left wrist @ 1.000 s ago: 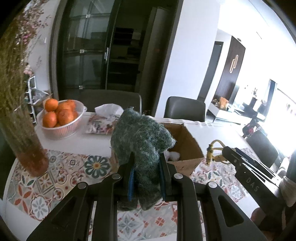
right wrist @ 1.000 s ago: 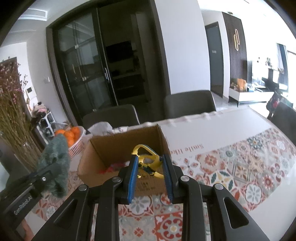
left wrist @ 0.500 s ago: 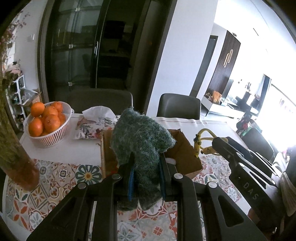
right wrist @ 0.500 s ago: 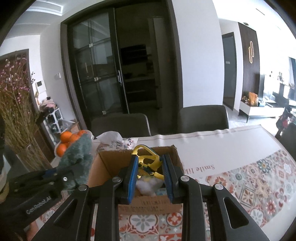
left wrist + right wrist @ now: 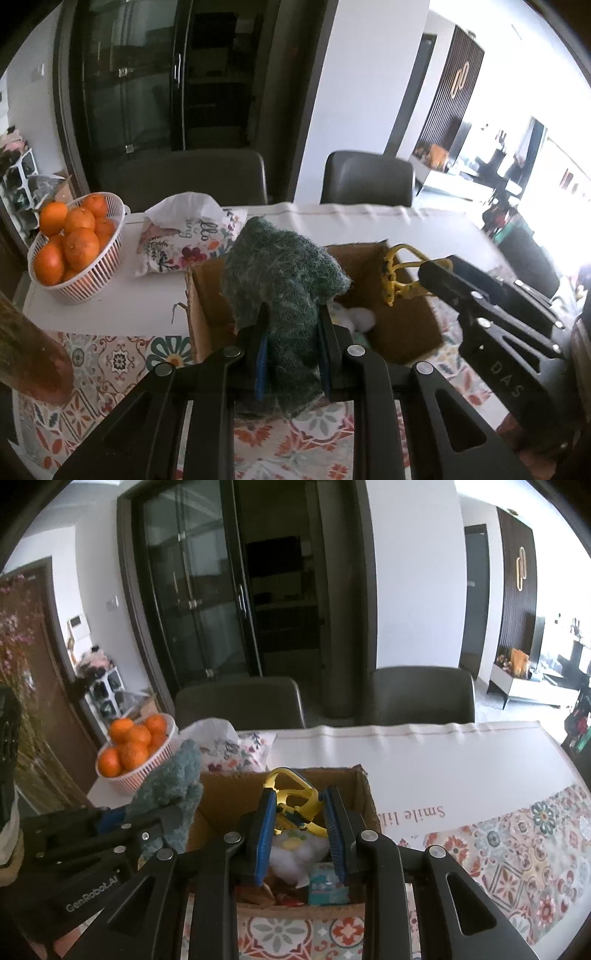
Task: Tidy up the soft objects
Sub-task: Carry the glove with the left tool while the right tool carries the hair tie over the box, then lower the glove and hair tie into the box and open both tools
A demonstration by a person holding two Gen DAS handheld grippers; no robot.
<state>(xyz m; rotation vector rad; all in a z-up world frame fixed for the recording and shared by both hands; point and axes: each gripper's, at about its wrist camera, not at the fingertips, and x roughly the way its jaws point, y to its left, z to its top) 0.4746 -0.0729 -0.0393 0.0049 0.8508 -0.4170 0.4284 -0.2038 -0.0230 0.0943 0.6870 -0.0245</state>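
Fuzzy dark-green cloth (image 5: 284,280), bunched, above open cardboard box (image 5: 402,325).

Two tongs (image 5: 300,827), one cardboard box (image 5: 364,801), one basket (image 5: 92,284), two chairs (image 5: 240,701).

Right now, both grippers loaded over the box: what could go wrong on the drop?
1. The left gripper and right gripper sit close over one cardboard box; they could collide.
2. The green fuzzy cloth hangs over the box's left wall, so it may drape over the edge or land outside.
3. The yellow looped toy could snag on the blue pads at release.
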